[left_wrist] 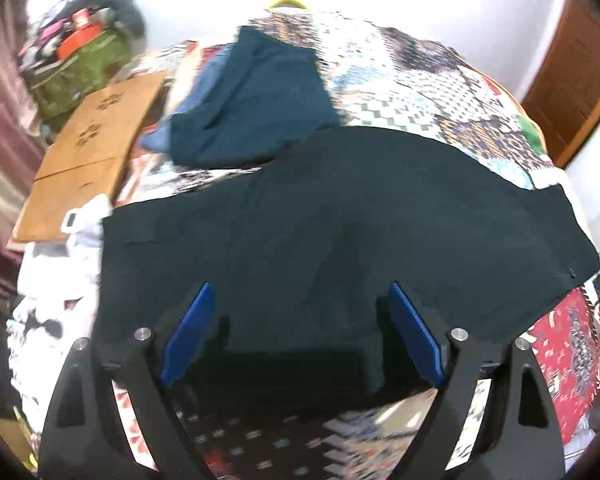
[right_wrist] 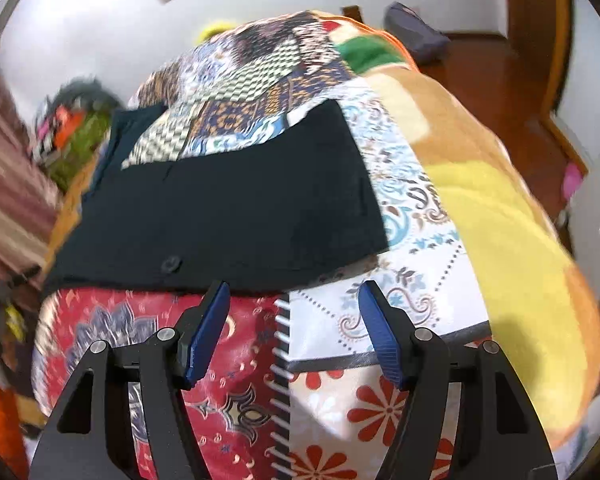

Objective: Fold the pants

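The black pants [left_wrist: 340,232] lie flat and folded on the patchwork bedspread [left_wrist: 412,80]. My left gripper [left_wrist: 300,292] hovers above their near part, its blue pads [left_wrist: 190,332] wide apart with nothing pinched between them. In the right wrist view the same black pants [right_wrist: 236,212] lie just beyond my right gripper [right_wrist: 292,292], a button [right_wrist: 171,264] showing near their front edge. That gripper stands open over the red and white patches of the bedspread [right_wrist: 380,320], holding nothing.
A folded dark teal garment [left_wrist: 252,108] lies behind the pants. A cardboard sheet [left_wrist: 92,144] and a heap of bags [left_wrist: 80,52] sit at the left. A yellow and orange blanket [right_wrist: 492,200] covers the bed's right side; wooden floor [right_wrist: 500,72] lies beyond.
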Tool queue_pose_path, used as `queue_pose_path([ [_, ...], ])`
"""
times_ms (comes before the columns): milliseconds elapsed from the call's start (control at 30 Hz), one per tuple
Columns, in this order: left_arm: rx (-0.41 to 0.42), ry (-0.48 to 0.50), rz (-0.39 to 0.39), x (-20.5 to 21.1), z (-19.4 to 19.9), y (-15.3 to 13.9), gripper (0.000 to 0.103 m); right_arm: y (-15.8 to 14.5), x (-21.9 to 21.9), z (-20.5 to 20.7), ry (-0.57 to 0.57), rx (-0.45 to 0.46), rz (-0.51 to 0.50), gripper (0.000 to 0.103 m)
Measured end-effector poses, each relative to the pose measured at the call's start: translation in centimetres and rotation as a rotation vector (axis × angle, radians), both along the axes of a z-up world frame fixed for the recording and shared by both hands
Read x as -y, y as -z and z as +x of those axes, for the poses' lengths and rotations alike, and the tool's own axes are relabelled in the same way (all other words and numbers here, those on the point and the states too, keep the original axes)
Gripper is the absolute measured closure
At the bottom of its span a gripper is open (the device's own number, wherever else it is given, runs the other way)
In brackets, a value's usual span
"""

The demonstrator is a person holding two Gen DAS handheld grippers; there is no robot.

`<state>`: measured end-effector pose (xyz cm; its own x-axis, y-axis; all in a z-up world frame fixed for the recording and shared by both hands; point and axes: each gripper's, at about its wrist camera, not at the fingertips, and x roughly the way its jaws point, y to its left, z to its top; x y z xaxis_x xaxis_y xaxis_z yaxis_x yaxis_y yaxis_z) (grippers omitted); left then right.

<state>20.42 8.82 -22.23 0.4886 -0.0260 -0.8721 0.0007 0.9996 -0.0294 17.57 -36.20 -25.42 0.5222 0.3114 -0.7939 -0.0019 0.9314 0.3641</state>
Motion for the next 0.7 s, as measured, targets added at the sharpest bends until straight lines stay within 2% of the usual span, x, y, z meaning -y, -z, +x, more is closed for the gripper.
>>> queue_pose_path([
  [100,-0.020,0.049,-0.001,2.4,1.4,0.7,0.014,0.6,1.0,0.8,0.045,0.015,0.089,0.041],
  [200,-0.028,0.093,0.003,5.0,2.6,1.3,0.014,1.0,1.2,1.8,0.082,0.038,0.124,0.048],
  [267,-0.025,0.115,0.011,6.5,3.3,1.4,0.014,1.2,0.9,2.4,0.104,0.048,0.106,0.069],
  [300,-0.025,0.121,0.011,6.9,3.6,1.3,0.014,1.3,0.8,2.6,0.108,0.052,0.091,0.077],
  [333,-0.024,0.131,0.007,7.6,4.0,1.3,0.014,1.3,0.8,2.9,0.113,0.052,0.077,0.090],
  [500,-0.036,0.171,0.007,10.1,5.3,1.5,0.014,0.7,2.1,2.6,0.115,0.095,0.031,0.093],
  [700,0.003,0.183,0.038,11.2,5.2,0.8,0.014,-1.9,2.8,3.1,0.129,0.147,-0.026,0.094],
])
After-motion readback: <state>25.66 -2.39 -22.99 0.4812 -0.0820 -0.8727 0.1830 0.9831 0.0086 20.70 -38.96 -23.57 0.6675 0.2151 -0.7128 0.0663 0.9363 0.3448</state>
